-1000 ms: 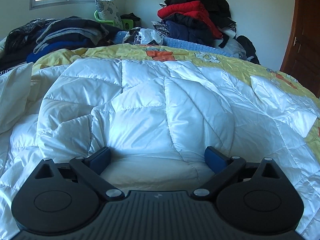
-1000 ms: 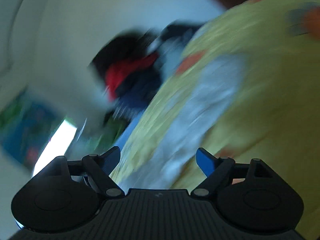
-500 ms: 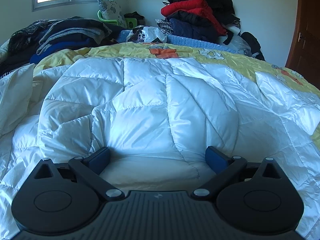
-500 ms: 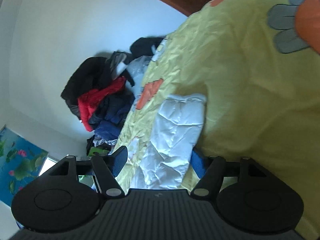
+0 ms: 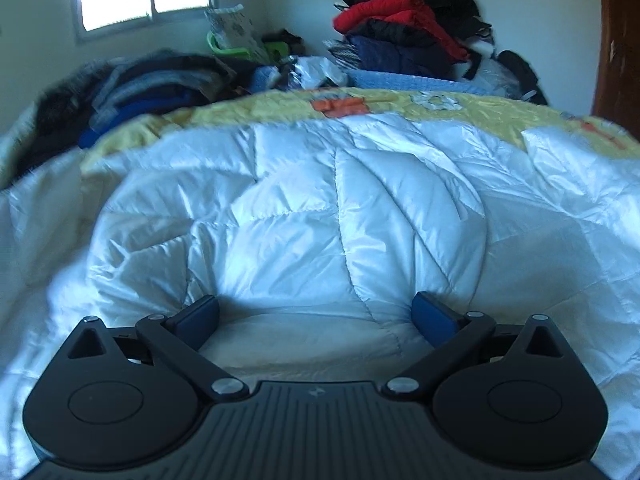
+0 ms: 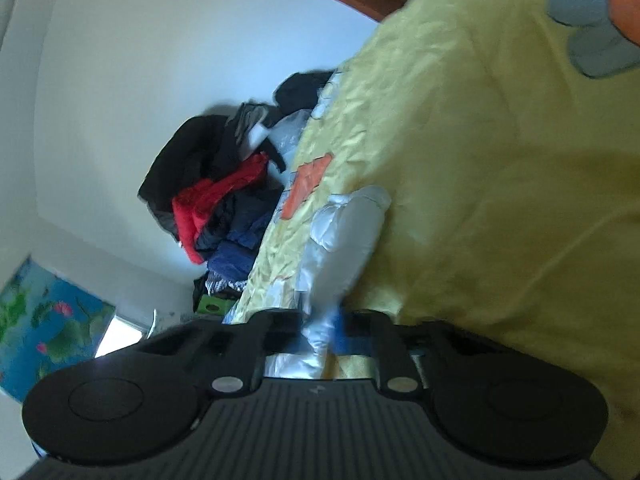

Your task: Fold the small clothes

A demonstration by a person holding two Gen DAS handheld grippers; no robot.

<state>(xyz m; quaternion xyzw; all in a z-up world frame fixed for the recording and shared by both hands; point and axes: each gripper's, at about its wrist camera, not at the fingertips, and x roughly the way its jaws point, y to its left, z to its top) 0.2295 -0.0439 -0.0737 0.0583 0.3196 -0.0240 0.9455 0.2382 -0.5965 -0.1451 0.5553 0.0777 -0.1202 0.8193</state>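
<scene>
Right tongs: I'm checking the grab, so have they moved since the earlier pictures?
Yes. The right tongs advanced toward the white jacket sleeve on the yellow bedspread and have just closed on it.

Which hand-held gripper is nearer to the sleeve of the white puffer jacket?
Right. The right hand-held gripper has just closed on the sleeve. The left hand-held gripper is open at the jacket's body, away from that sleeve.

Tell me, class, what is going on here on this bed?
A person with a claw in each hand is starting to fold a white quilted jacket spread on a yellow bedspread. The right claw has just been closing and is now shut on one end of the jacket. The left claw is open, resting at the jacket's near edge, gripping nothing.
</scene>
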